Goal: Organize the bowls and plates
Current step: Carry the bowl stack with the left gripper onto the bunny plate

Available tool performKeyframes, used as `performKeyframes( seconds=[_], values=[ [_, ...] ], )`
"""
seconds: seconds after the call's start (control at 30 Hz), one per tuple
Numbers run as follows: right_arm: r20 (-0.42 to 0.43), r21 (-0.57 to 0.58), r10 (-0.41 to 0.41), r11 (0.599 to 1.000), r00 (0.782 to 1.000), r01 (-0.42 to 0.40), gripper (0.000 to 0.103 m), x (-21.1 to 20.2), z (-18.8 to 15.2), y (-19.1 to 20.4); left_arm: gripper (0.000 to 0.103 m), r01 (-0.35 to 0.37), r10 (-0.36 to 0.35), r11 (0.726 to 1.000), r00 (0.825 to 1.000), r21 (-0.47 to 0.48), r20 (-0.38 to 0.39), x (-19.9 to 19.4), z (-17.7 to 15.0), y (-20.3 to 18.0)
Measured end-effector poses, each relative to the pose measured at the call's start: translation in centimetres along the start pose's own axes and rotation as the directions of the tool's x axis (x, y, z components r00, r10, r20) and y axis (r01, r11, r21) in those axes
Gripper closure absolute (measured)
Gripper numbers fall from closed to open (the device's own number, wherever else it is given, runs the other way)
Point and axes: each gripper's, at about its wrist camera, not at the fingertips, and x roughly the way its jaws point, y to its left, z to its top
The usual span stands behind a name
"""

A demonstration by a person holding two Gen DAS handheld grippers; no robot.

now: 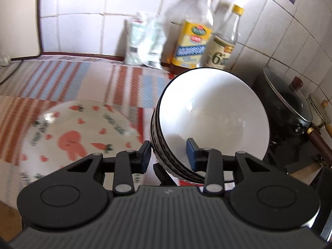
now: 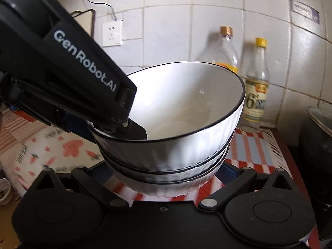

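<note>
Stack of nested white bowls (image 1: 215, 114), black-rimmed and ribbed outside, held tilted above the striped mat (image 1: 62, 78) that covers the counter. My left gripper (image 1: 169, 155) is clamped on the stack's near rim, one blue pad (image 1: 192, 152) inside the top bowl and the other against the outer wall. My right gripper (image 2: 164, 172) sits under and around the lowest bowl, a finger at each side; its pads are hidden by the bowls, so I cannot tell whether they press. In the right wrist view the left gripper enters from the upper left edge and bites the rim. Beside the stack, towards the mat's left edge, a plate (image 1: 78, 128) printed with pink rabbits and carrots lies flat. At the counter's back edge, against the tiled wall (image 1: 103, 10), stand a bag (image 1: 145, 39) and two bottles (image 1: 195, 33). A lidded dark pan (image 1: 288, 101) occupies the right end.
</note>
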Motion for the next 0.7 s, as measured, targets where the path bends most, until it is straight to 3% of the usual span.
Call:
performKeyframes(
  seconds=[0.4, 0.7],
  values=[
    [-0.009, -0.065, 0.133, 0.989, 0.991, -0.134, 0.0, 0.5, 3.4, 6.8, 0.068, -0.104, 0.106, 0.993, 0.994, -0.057, 0.031, -4.7, -0.6, 6.3],
    [-0.064, -0.045, 0.181, 0.982, 0.981, -0.184, 0.0, 2.6, 3.0, 10.1, 0.068, -0.142, 0.141, 0.986, 0.99, -0.086, -0.015, -4.1, -1.1, 10.1]
  ],
)
